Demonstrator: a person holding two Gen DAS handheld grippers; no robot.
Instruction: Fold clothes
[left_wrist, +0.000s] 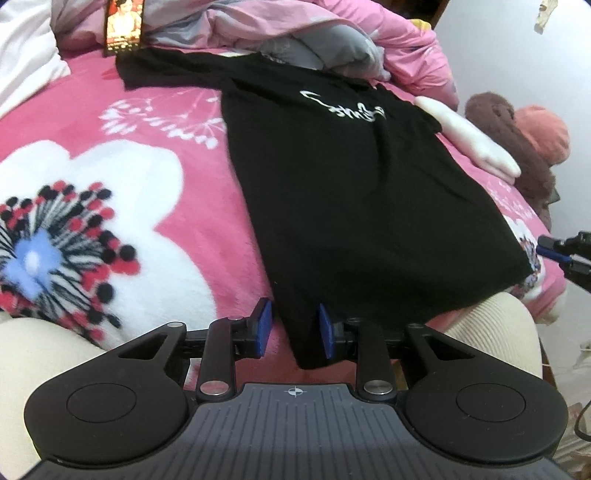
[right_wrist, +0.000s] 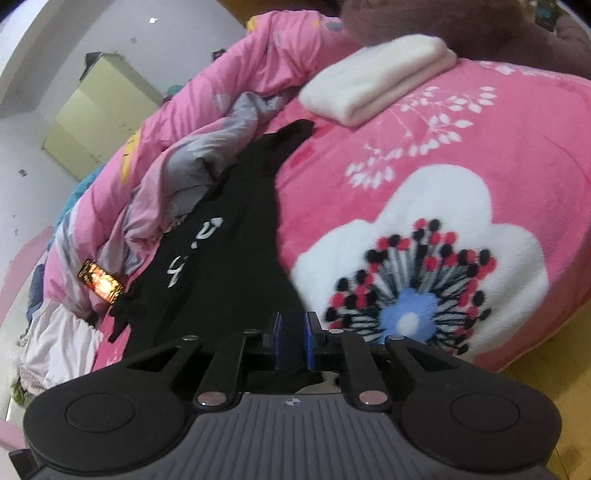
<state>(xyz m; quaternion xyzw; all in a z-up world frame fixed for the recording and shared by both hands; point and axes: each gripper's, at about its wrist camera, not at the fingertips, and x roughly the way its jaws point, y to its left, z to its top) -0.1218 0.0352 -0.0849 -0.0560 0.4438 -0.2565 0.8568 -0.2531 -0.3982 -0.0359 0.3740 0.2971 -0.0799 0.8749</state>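
Observation:
A black T-shirt (left_wrist: 351, 184) with white script lies flat on a pink flowered blanket (left_wrist: 184, 122), collar far and hem near. My left gripper (left_wrist: 295, 330) is open at the near hem, its blue pads either side of the hem's left corner, which hangs between them. My right gripper (left_wrist: 557, 251) shows at the right edge, by the hem's other corner. In the right wrist view the right gripper (right_wrist: 292, 339) is shut, with black fabric of the T-shirt (right_wrist: 229, 280) pinched between its blue pads.
A folded white cloth (left_wrist: 469, 136) and a brown plush toy (left_wrist: 517, 129) lie right of the shirt. A crumpled pink quilt (left_wrist: 295, 33) is piled behind the collar, with a lit phone (left_wrist: 123, 26) leaning there. A person's knees (left_wrist: 491, 332) in cream trousers flank the left gripper.

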